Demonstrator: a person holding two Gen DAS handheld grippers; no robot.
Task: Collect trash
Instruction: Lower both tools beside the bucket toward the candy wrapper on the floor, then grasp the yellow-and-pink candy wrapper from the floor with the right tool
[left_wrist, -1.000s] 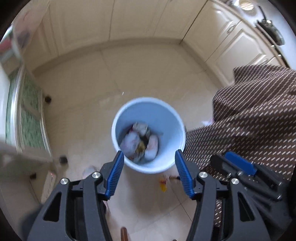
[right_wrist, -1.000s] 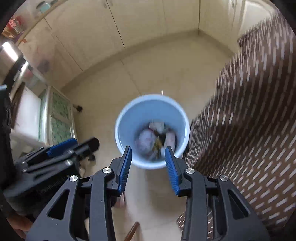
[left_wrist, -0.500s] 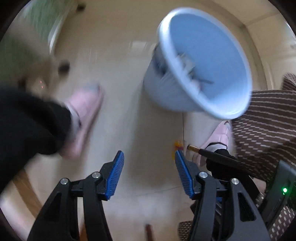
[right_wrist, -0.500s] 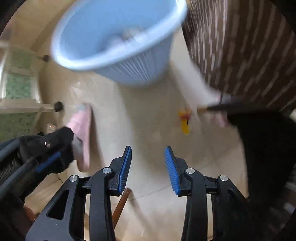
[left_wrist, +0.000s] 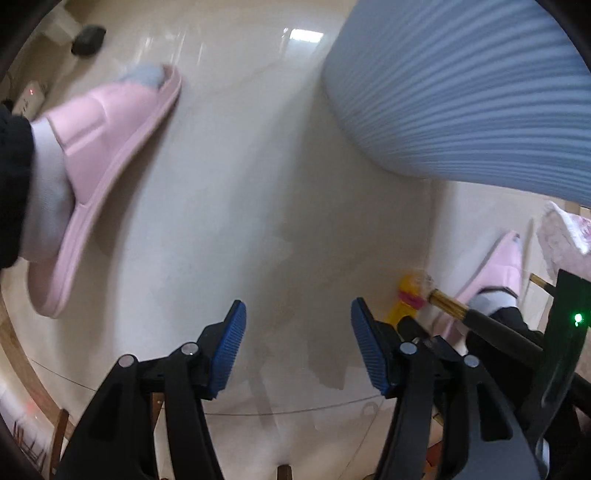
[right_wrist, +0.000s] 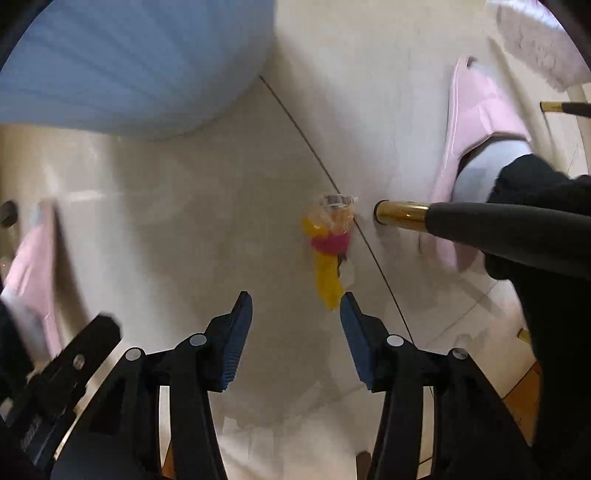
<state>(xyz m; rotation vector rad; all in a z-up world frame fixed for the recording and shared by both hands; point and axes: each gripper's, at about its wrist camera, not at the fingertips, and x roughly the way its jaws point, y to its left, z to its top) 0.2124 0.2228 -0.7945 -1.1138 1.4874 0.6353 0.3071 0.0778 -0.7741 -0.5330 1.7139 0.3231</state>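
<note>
A yellow and pink wrapper (right_wrist: 327, 251) with a clear crinkled end lies on the pale floor tiles, just ahead of my right gripper (right_wrist: 297, 314). That gripper's jaws are opening with nothing between them. In the left wrist view the same wrapper (left_wrist: 408, 295) lies right of my left gripper (left_wrist: 299, 325), which is open and empty over bare tile. The ribbed blue trash bin (right_wrist: 129, 62) stands close ahead, its wall (left_wrist: 461, 85) filling the upper right of the left wrist view.
A person's feet in pink slippers (left_wrist: 103, 155) (right_wrist: 472, 125) stand on both sides. A black chair leg with a brass tip (right_wrist: 402, 214) ends beside the wrapper. A fluffy pink cloth (right_wrist: 535, 44) hangs at the far right.
Both grippers have dropped from above the bin's mouth to just over the floor. The bin's contents have gone out of view. The right jaws stand wider apart.
</note>
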